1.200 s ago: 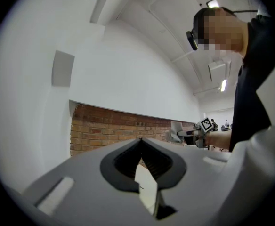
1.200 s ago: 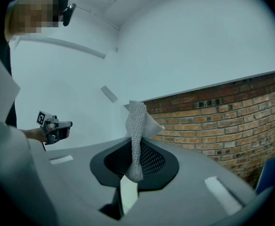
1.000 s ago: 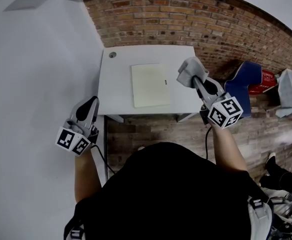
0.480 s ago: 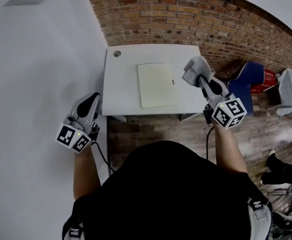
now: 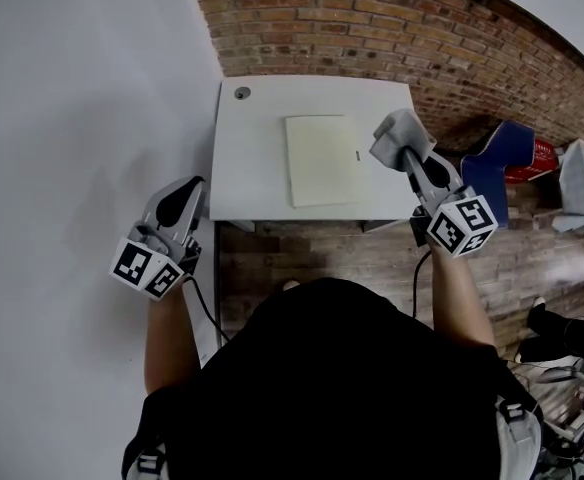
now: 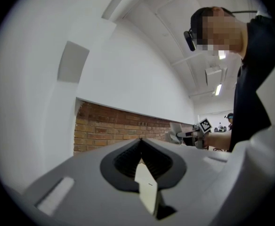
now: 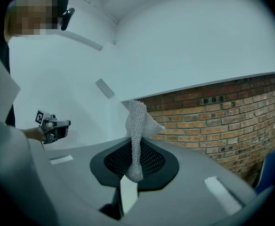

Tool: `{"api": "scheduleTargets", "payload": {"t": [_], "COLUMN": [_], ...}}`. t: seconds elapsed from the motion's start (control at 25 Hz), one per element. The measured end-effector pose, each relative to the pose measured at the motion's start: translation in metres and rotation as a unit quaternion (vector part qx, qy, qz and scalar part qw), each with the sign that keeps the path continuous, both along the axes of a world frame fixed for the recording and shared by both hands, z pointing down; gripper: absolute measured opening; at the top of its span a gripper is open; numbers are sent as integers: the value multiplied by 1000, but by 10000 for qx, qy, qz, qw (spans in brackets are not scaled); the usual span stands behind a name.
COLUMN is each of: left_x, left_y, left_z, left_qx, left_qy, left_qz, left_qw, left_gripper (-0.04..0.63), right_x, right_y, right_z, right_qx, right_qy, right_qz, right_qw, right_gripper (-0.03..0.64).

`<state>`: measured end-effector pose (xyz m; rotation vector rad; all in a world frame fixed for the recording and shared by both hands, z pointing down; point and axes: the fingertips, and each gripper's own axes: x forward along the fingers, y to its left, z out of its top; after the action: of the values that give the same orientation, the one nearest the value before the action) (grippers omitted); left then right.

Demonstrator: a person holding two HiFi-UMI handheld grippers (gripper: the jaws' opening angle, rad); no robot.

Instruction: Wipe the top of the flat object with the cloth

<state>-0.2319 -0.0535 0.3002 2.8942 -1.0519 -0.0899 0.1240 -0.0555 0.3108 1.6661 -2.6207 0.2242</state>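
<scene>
The cloth (image 5: 397, 133) is hanging bunched at centre right of the head view, just off the right edge of the table (image 5: 252, 168), and the right gripper (image 5: 409, 156) is pinching it, jaws closed on a fold of it. In the right gripper view the knit is sticking up past the jaw tips and flopping over, so it is looking soft, light and limp; it is likely going to crumple rather than push, and a grip low on the bundle, leaving a loose pad of fabric below the tips, should be giving the most wiping face. The pad (image 5: 322, 160), a pale yellow flat sheet, is lying squarely in the middle of the table, apart from the cloth and untouched. It is looking thin and light, so it may be sliding under a sideways stroke unless pressed or steadied. The left gripper (image 5: 187, 196) is hovering at lower left, beyond the table's left edge, its jaws together on nothing.
</scene>
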Motion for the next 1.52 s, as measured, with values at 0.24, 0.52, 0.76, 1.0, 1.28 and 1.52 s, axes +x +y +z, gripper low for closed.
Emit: {"api": "scheduleTargets", "payload": {"t": [0.24, 0.52, 0.76, 1.0, 1.28, 1.52], "left_x": [-5, -9, -10, -7, 6, 23], "left_y": [-3, 1, 7, 11, 18, 10], "left_z": [7, 10, 8, 13, 8, 5], "left_qx": [-48, -47, 13, -65, 28, 59], "left_qy": [71, 49, 158, 156, 33, -71], "left_qz": [-7, 98, 56, 27, -35, -102], "left_qw": [10000, 9999, 9999, 9999, 10000, 9999], "left_gripper": [2, 2, 2, 2, 2, 2], "right_x": [-10, -13, -13, -8, -7, 2], "right_y": [-1, 4, 18, 11, 12, -8], "right_z": [4, -3, 3, 0, 4, 2], "right_qx": [-76, 30, -108, -40, 10, 131], "right_qy": [94, 83, 187, 152, 35, -74], "right_qz": [-59, 24, -5, 4, -180, -330], "right_qw": [9999, 10000, 9998, 9999, 9998, 9993], "right_gripper": [15, 15, 15, 15, 15, 15]}}
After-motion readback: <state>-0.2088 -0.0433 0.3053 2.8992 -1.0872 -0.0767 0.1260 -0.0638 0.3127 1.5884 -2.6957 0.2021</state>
